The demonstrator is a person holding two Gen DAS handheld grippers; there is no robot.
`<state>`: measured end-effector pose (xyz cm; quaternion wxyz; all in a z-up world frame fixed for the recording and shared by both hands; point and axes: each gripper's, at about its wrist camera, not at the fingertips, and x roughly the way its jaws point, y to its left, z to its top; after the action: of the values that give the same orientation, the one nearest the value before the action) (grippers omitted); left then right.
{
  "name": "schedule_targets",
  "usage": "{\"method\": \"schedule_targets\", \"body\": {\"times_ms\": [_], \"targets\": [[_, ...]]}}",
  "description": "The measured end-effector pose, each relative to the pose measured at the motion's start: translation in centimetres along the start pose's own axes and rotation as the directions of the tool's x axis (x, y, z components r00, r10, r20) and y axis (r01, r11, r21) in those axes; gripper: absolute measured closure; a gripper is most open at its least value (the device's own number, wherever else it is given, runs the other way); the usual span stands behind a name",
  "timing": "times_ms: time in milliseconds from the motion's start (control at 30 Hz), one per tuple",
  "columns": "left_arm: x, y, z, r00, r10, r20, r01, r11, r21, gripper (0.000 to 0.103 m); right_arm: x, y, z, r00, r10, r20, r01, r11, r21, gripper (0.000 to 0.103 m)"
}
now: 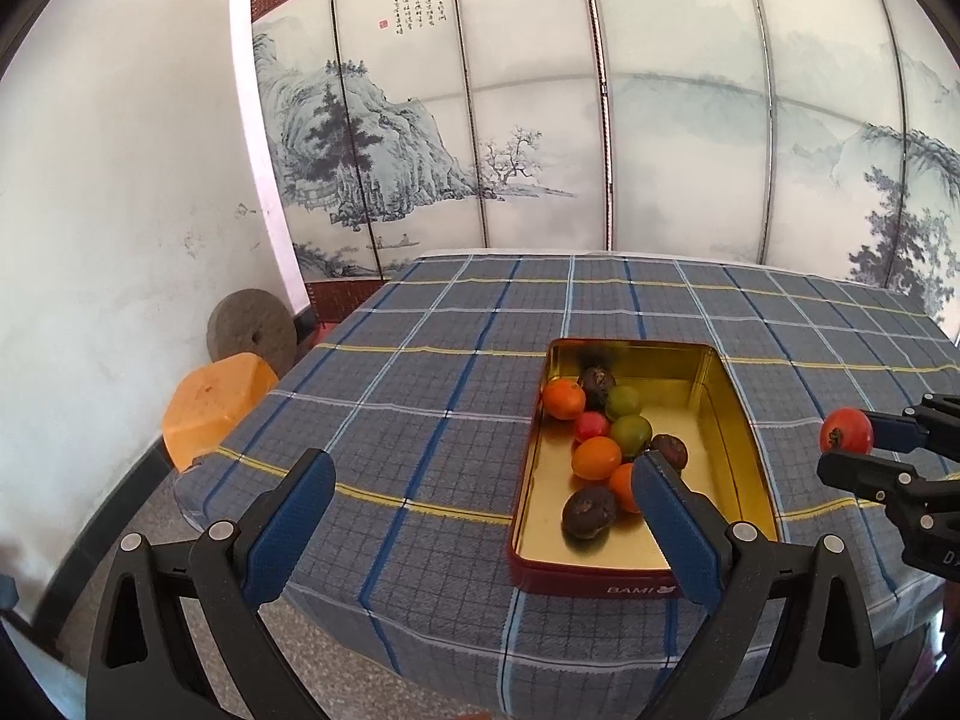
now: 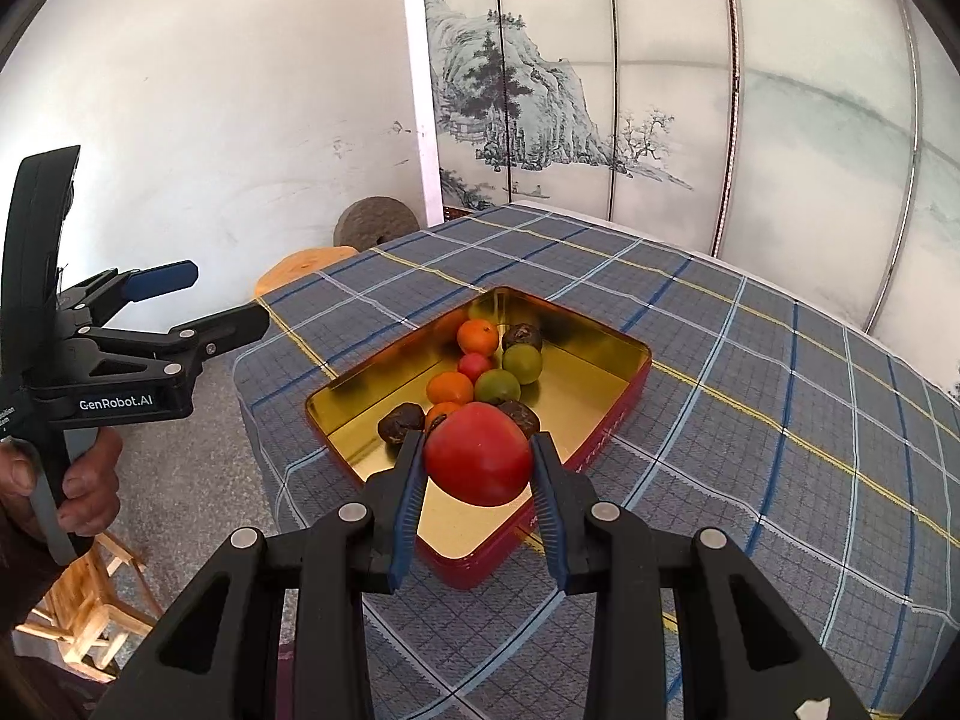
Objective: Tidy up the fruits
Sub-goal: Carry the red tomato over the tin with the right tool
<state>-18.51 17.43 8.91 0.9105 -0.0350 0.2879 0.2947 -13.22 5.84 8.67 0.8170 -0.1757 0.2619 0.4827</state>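
Two readable labels: BAMI tin [image 1: 645, 589], GenRobot.AI claw [image 2: 225, 300].

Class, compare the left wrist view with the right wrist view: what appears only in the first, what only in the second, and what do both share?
Only the left wrist view: the BAMI lettering on the tin's wall.

Only the right wrist view: a hand gripping the left hand-held gripper, which is open and empty, and a wooden stool.

Both: the gold-lined tin of fruit on the plaid tablecloth, the red tomato clamped in the right hand-held gripper, and the painted screen.
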Motion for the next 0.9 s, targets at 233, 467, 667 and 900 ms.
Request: {"method": "schedule_targets", "body": {"times_ms": [233, 467, 667, 900], "targets": [[0.0, -0.2, 0.1, 1.000, -0.006, 0.004, 0.006, 1.000, 0.003, 0.004, 0.1, 0.2, 0.1, 1.000, 0.001, 0.003, -0.001, 1.000, -0.002, 0.071], [0.2, -0.9, 0.4, 1.000, -0.006, 0.007, 0.006, 1.000, 0.016, 0.004, 0.4, 0.7, 1.1, 1.000, 0.000, 0.011, 0.000, 1.000, -0.013, 0.071], [0.5, -0.8, 0.4, 1.000, -0.014, 0.000, 0.014, 1.000, 0.004, 0.004, 0.5, 0.7, 1.3, 1.000, 0.000, 0.014, 0.000, 1.000, -0.013, 0.071], [1.0, -0.7, 0.5, 1.000, -0.016, -0.009, 0.016, 1.000, 0.006, 0.004, 1.3, 0.5, 1.3, 1.000, 0.001, 0.000, -0.001, 1.000, -0.009, 0.071]]}}
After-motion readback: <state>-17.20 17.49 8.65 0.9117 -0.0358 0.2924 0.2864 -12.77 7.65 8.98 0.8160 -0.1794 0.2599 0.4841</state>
